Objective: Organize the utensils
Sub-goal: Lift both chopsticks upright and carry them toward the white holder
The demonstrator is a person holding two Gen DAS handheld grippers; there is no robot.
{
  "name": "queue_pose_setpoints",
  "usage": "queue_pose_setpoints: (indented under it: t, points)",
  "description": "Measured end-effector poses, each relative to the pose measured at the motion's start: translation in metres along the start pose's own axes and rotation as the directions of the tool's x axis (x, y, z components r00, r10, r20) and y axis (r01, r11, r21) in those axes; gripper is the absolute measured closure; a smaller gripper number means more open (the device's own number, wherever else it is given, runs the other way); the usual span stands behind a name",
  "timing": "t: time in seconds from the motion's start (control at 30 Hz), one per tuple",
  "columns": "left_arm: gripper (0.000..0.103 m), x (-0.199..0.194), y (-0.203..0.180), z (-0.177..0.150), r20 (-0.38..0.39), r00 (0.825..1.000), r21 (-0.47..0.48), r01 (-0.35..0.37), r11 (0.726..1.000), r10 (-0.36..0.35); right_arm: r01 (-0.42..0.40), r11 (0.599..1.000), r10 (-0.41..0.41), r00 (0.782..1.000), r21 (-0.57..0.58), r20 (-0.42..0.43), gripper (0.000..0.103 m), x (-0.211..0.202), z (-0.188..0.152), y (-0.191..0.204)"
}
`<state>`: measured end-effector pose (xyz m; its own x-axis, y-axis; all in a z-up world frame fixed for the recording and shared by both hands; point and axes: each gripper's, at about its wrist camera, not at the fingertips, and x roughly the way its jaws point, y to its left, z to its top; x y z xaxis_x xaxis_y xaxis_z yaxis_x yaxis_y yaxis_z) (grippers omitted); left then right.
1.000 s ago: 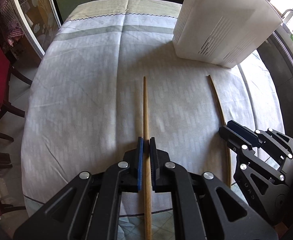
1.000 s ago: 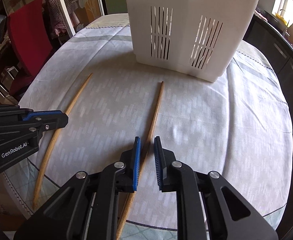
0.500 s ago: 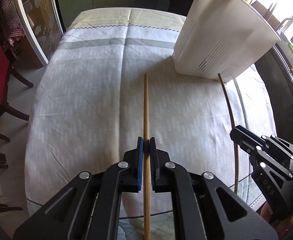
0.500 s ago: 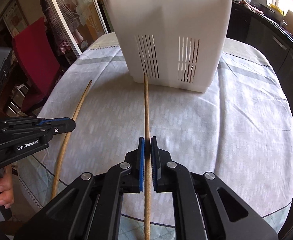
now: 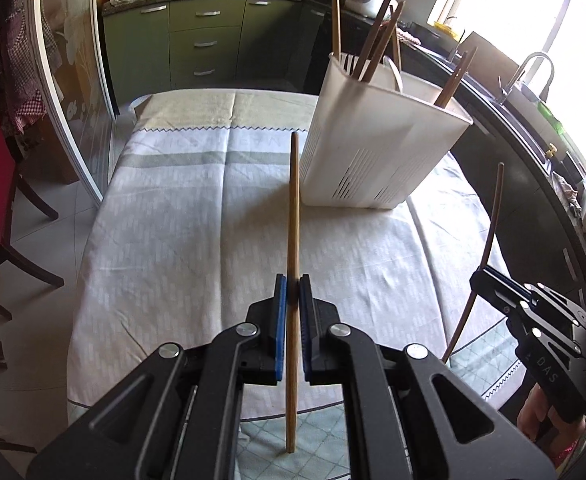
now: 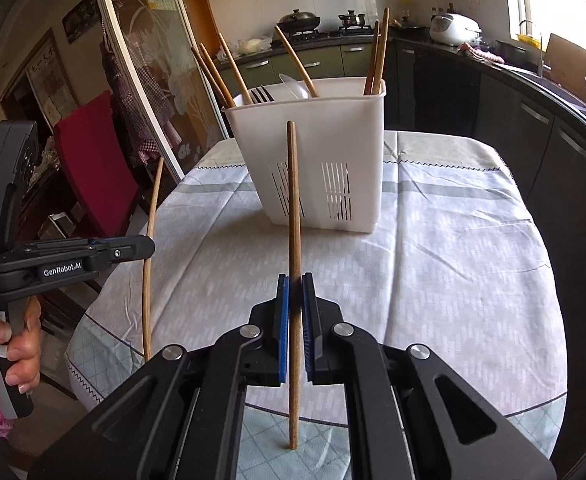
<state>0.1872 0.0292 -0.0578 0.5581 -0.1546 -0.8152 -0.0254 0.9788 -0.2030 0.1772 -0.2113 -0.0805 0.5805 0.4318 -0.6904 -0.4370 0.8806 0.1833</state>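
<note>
My left gripper [image 5: 291, 288] is shut on a light wooden chopstick [image 5: 293, 208], held clear of the table and pointing toward the white utensil basket [image 5: 377, 152]. My right gripper [image 6: 294, 286] is shut on a darker wooden chopstick [image 6: 293, 200], also lifted, its tip in front of the white utensil basket [image 6: 317, 168]. The basket stands on the far part of the table and holds several chopsticks, a fork and a spoon. Each gripper shows in the other's view: the right gripper [image 5: 478, 278] at the right edge, the left gripper [image 6: 145, 247] at the left, held by a hand [image 6: 9, 344].
The table wears a pale patterned cloth [image 5: 197, 240]. A red chair [image 6: 93, 168] stands to its left. Green kitchen cabinets [image 5: 197, 44] lie behind, and a dark counter with a sink tap [image 5: 533, 68] runs along the right under a bright window.
Both chopsticks have been lifted off the cloth. The right gripper shut on its chopstick a second ago. Both grippers rose and tilted up, bringing the basket's rim and the kitchen into view.
</note>
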Motion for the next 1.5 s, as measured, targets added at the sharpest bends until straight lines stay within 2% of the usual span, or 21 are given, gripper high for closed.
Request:
queue_pose_setpoints:
  t: [0.2,0.3,1.07,1.27,1.5]
  points:
    - [0.097,-0.030,-0.011,-0.002,0.087,0.996,0.040,0.000,0.999,-0.004,0.012,1.000,-0.011,0.998,-0.009,0.065,0.096,-0.034,-0.013,-0.008]
    - [0.097,-0.040,-0.017,-0.005,0.107,0.994,0.066,-0.003,0.998,-0.004,0.020,1.000,-0.019,0.996,-0.011,0.086,0.096,-0.050,-0.022,-0.014]
    - [0.097,-0.059,-0.031,-0.021,0.133,0.991,0.132,0.001,0.991,-0.018,0.037,0.995,-0.021,0.987,-0.092,0.161,0.096,-0.105,-0.066,-0.012]
    - [0.097,-0.065,-0.034,-0.021,0.145,0.989,0.137,0.009,0.990,-0.029,0.016,0.997,-0.003,0.984,-0.069,0.177,0.096,-0.108,-0.061,-0.016]
    - [0.097,-0.073,-0.041,-0.013,0.161,0.986,0.153,0.023,0.988,-0.048,-0.025,0.997,0.041,0.976,-0.076,0.215,0.096,-0.113,-0.036,-0.013]
